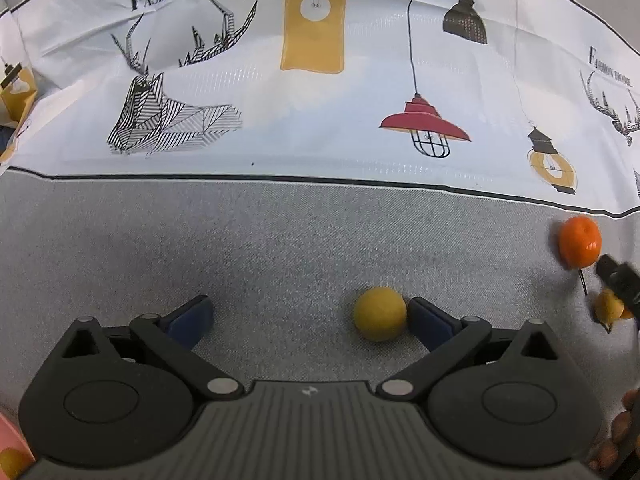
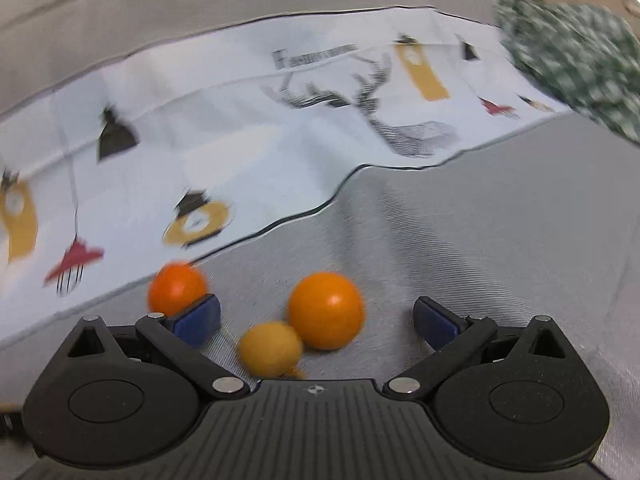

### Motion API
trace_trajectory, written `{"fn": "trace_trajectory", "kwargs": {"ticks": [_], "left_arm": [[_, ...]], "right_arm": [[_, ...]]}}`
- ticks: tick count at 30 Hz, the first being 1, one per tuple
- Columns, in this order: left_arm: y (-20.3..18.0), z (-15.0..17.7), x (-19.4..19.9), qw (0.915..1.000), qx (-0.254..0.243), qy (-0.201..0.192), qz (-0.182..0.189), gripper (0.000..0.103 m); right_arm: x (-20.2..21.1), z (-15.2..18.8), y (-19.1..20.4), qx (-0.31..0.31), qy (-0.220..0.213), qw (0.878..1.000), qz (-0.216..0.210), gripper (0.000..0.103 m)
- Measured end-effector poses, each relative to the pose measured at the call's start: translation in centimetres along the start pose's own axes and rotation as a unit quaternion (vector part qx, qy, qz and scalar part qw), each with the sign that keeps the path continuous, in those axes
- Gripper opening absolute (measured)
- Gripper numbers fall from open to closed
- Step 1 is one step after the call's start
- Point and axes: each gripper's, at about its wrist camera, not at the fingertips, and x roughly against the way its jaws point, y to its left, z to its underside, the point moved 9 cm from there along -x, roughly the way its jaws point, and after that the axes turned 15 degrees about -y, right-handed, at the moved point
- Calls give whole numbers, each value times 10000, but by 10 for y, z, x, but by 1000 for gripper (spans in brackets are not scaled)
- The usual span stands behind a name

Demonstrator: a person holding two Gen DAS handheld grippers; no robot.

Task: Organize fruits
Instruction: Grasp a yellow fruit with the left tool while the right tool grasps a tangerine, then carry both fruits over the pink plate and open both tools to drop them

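Between your left gripper (image 1: 308,318) fingers sat a yellow fruit (image 1: 380,313), hugging the right-hand pad (image 1: 430,322) while the left one stood well apart, so those jaws were spread wide and holding nothing. I'd have shifted the gripper a bit to the right to centre the fruit before squeezing, otherwise it probably rolls off across the grey cloth (image 1: 280,240). Your right gripper (image 2: 316,320) was spread open too, with a big orange (image 2: 326,310) and a smaller yellow fruit (image 2: 270,349) touching each other between the fingers, and another orange (image 2: 176,288) just behind the left pad. That view was smeared, so I can't tell which one you were after. Pick one, not two.
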Motion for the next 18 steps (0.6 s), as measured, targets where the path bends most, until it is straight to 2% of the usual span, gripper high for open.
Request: {"fn": "trace_trajectory", "kwargs": {"ticks": [1, 2, 3, 4, 8, 12, 18], "left_arm": [[-1, -2, 3, 10000, 11, -61, 21, 90], [-3, -4, 8, 9999, -26, -155, 71, 66], [-9, -6, 13, 9995, -155, -225, 159, 34], [-13, -7, 15, 9992, -241, -204, 238, 29], [-20, -12, 26, 9987, -221, -204, 414, 28], [-16, -21, 48, 9980, -158, -342, 511, 28], [8, -24, 124, 9971, -76, -525, 546, 28]], "right_arm": [[1, -2, -4, -124, -33, 9999, 67, 72], [2, -5, -8, -190, -60, 9997, 116, 42], [1, -5, -9, -219, 8, 9997, 48, 40], [0, -4, -9, -218, 49, 9997, 38, 40], [3, -8, -11, -111, -103, 9998, 160, 39], [12, -24, -24, -132, -538, 9976, 417, 39], [52, -56, -39, -150, -938, 9945, 437, 39]]}}
